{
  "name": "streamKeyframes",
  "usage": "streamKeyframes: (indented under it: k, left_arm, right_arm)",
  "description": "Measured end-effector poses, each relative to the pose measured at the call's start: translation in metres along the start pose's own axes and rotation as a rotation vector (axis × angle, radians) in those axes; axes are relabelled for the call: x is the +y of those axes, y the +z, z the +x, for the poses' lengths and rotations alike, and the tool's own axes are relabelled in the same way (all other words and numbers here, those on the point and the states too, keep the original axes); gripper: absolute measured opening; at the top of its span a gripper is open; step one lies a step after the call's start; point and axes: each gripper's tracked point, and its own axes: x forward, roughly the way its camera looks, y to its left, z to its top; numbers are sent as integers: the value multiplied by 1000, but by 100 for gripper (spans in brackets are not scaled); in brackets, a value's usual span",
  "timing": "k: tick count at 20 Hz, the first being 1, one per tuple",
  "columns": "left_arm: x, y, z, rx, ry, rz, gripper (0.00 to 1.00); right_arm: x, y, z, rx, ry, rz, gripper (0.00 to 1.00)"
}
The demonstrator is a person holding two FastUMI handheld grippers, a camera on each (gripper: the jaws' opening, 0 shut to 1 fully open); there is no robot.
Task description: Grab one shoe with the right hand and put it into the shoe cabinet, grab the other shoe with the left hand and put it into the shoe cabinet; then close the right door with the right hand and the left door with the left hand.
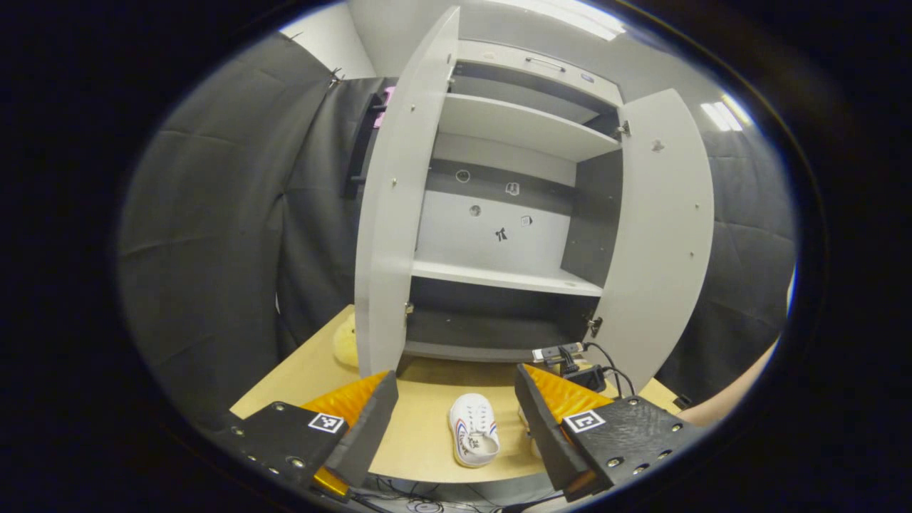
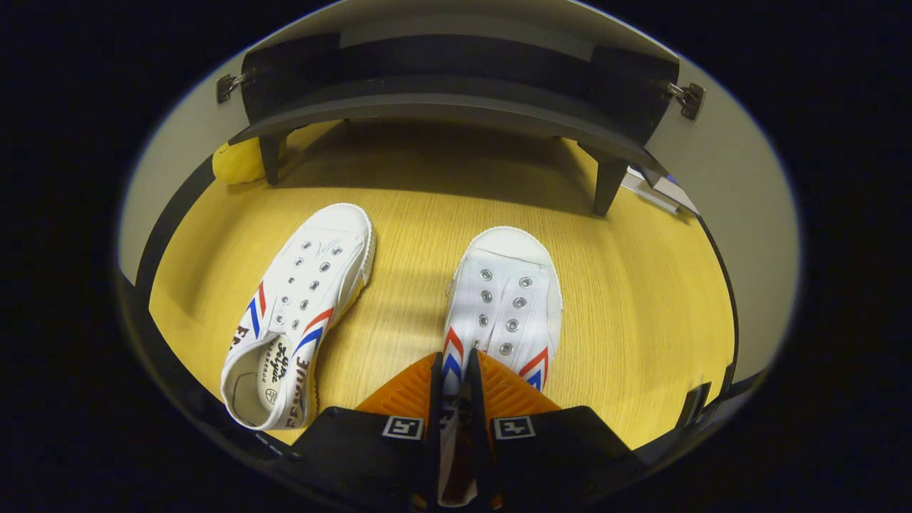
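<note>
The right gripper (image 2: 453, 395) has its jaws nearly together, pinching the side wall of the right shoe (image 2: 507, 299) on the table (image 2: 641, 299). The other shoe (image 2: 299, 313) lies to its left. The left gripper (image 1: 456, 417) hangs wide open and empty, facing the shoe cabinet (image 1: 513, 278), both doors open.

Two sneakers lie side by side on the wooden table (image 2: 641, 299), toes toward the shoe cabinet (image 1: 513, 235) — one sneaker (image 2: 299, 313) to the left, the other sneaker (image 2: 506, 299) to the right. The cabinet stands behind them on the table, its left door (image 1: 399, 199) and right door (image 1: 662, 228) swung open.
</note>
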Motion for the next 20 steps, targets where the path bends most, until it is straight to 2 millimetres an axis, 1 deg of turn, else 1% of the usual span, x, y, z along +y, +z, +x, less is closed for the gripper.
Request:
streamKeyframes:
  k: [1,2,3,4,7,8,10,11,14,15,16,17,18,20]
  left_arm:
    - [0,1,0,0,-1,6,96]
    - [-1,1,0,-2,-2,12,96]
    - [-2,2,-1,-6,-5,17,96]
    - [-3,2,-2,-9,-7,23,96]
    - [-9,-1,-1,-3,-21,40,94]
    - [-11,-6,-1,3,-30,48,94]
    - [-16,-8,0,7,-45,66,94]
    - [-18,-8,1,7,-57,72,94]
    - [-25,-7,6,3,-82,92,94]
    - [-27,-7,8,4,-87,96,94]
    - [-30,-8,10,6,-93,98,94]
    - [-33,-8,12,8,-102,99,94]
    - [-37,-8,13,10,-112,102,94]
    - [-45,-9,16,14,-132,111,94]
  right_arm:
    - [-1,1,-8,16,22,1,12]
    - [0,0,-15,21,28,17,12]
    - [-1,2,-3,34,47,20,4]
    - [-2,-3,-5,44,59,16,2]
    - [-8,-6,-10,56,73,-7,2]
    - [-11,-7,-14,46,69,-15,2]
    - [-22,-3,-26,4,55,-25,2]
    - [-27,0,-33,-17,51,-25,0]
    - [-40,5,-55,-61,58,46,2]
    - [-44,8,-63,-79,56,62,0]
    - [-49,10,-71,-100,53,66,2]
    - [-54,13,-81,-121,50,66,1]
    - [-56,15,-90,-142,50,69,0]
    - [-59,22,-110,-185,61,94,1]
